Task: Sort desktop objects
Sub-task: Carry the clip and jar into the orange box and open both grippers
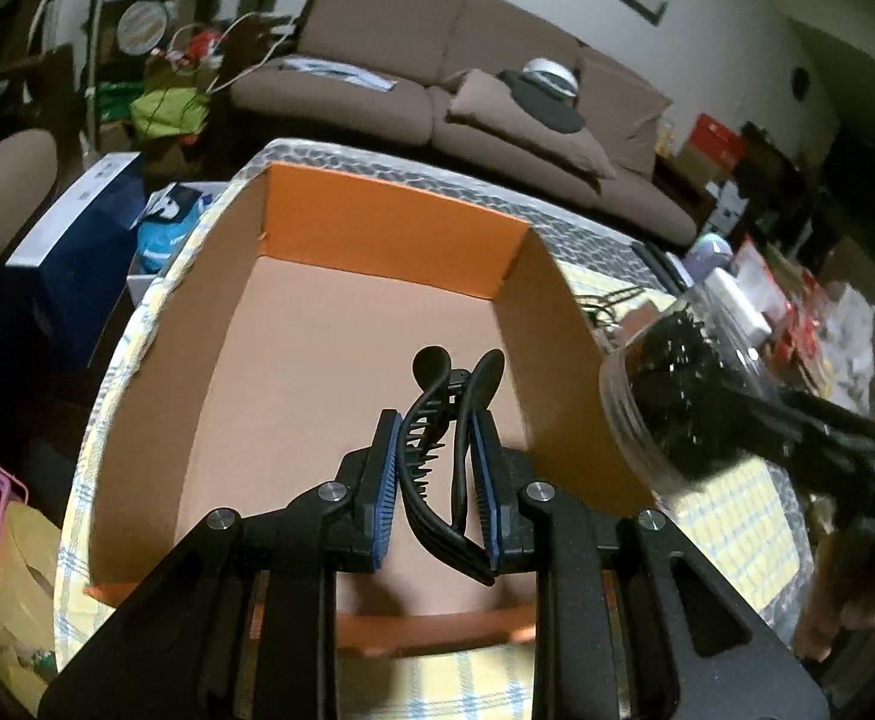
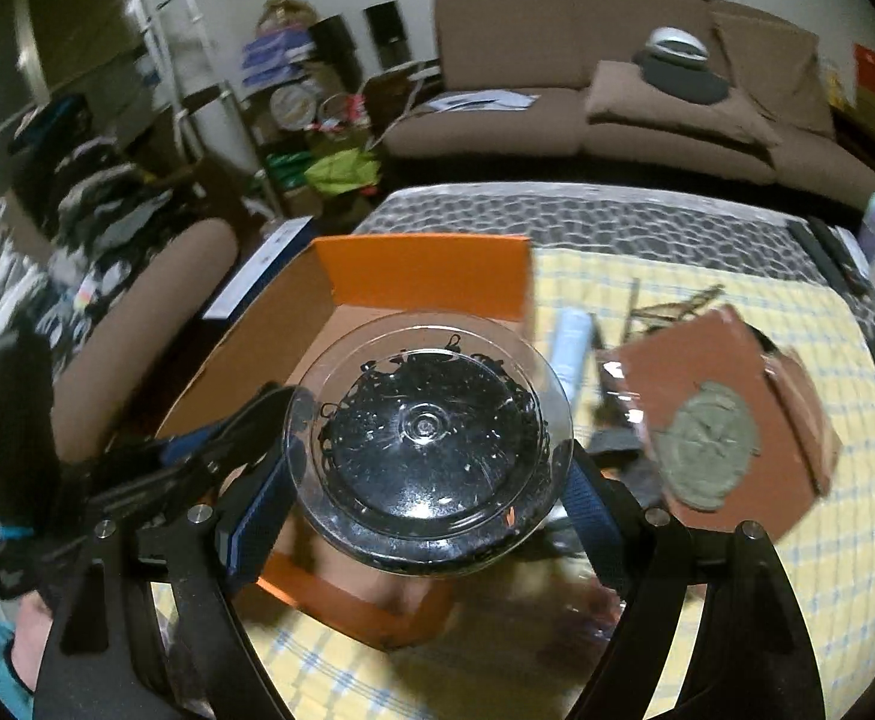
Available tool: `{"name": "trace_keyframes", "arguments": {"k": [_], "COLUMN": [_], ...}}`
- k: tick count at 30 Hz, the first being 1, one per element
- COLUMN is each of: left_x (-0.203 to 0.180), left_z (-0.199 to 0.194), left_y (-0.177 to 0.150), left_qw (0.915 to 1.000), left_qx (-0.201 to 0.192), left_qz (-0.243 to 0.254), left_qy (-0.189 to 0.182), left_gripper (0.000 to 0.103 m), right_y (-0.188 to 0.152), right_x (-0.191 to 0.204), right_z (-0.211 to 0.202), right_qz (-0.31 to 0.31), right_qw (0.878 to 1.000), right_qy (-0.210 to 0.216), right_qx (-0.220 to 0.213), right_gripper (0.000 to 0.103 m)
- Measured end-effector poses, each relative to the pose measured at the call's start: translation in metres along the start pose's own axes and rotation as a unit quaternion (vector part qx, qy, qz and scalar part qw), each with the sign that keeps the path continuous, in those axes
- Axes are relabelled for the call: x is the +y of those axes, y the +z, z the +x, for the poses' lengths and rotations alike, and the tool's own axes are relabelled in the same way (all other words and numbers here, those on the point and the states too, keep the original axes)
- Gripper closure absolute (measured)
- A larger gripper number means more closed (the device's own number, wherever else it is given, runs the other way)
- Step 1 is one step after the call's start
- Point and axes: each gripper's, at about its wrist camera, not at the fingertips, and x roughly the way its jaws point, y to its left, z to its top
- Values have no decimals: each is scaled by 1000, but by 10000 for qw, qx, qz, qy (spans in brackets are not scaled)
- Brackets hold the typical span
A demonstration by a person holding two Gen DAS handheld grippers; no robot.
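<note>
My left gripper is shut on a black hair claw clip, which it holds above the open orange cardboard box; the box floor below shows bare. My right gripper is shut on a clear round plastic jar full of small black pieces, gripped by its sides with its base toward the camera, over the box's near right part. In the left wrist view the jar and the right gripper hang at the box's right wall. The left gripper shows at the left in the right wrist view.
The box sits on a table under a yellow checked cloth. A brown packet with a round grey emblem, a pale tube and thin sticks lie to the box's right. A brown sofa stands behind, clutter at both sides.
</note>
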Motion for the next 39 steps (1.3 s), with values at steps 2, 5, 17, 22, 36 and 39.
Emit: {"name": "trace_keyframes", "arguments": {"k": [2,5,17,22,36,39], "left_x": [10,26,46,42,23,14], "left_z": [4,10,18,25,36,43], "left_y": [1,1,1,-2,-9,-12], "left_qw": [9999,9992,9973,9969,9965,9959], "left_qx": [56,163,344,494,757,888], "left_qz": [-118,-376,-637,-603,-343,-182], "left_qy": [-19,-46,-94,-125,-122,-60], "left_gripper": [82,82,82,81,82,82], "right_y": [-1,-4,-28,-29,-9,0], "right_x": [9,24,49,54,21,-4], "right_z": [8,22,85,90,27,11], "right_qz": [-127,-362,-938,-1134,-833,-419], "right_qw": [9999,9992,9885,9842,9934,9966], "right_qy": [39,39,-257,-390,-473,-588], "right_qx": [41,160,1155,1304,633,393], "right_gripper": [17,17,17,13,8,8]}}
